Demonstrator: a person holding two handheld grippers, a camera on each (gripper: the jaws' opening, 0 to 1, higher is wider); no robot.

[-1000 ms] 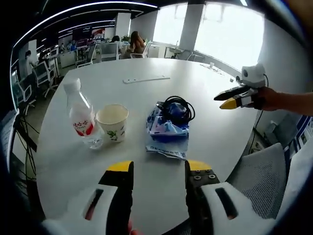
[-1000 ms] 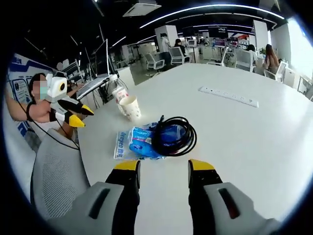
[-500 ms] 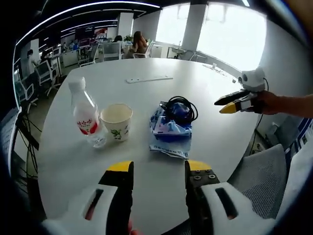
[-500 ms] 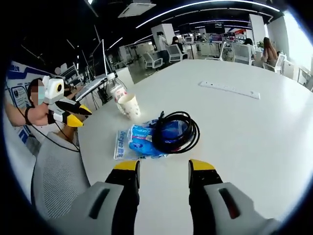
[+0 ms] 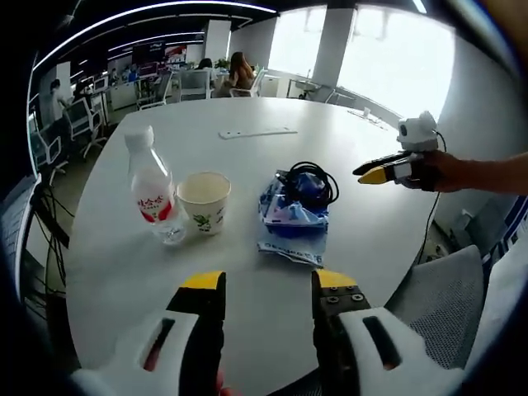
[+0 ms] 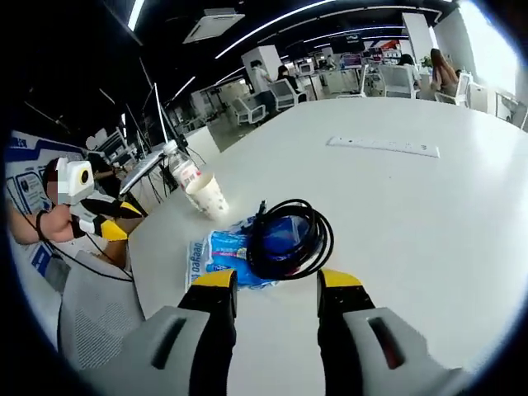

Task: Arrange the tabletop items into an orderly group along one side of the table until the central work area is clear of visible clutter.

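The right tool [image 6: 269,280] hangs over the tabletop [image 6: 429,214] with its yellow-tipped jaws parted and nothing between them. Straight ahead of those jaws, just past their tips, lies the coiled black cable [image 6: 286,239], resting on top of a blue packet [image 6: 219,252] whose long side runs off to the tool's left. Farther on and to the left stand the paper cup [image 6: 206,196] and the water bottle [image 6: 183,172], close together.

The left tool [image 5: 262,282] is likewise open and empty, held back near the table's edge; from there the cable [image 5: 308,183] and packet [image 5: 290,223] sit ahead and slightly right, cup [image 5: 203,203] and bottle [image 5: 153,187] ahead left.

My guess is the right tool is nearer the cable and only needs to go forward and down.
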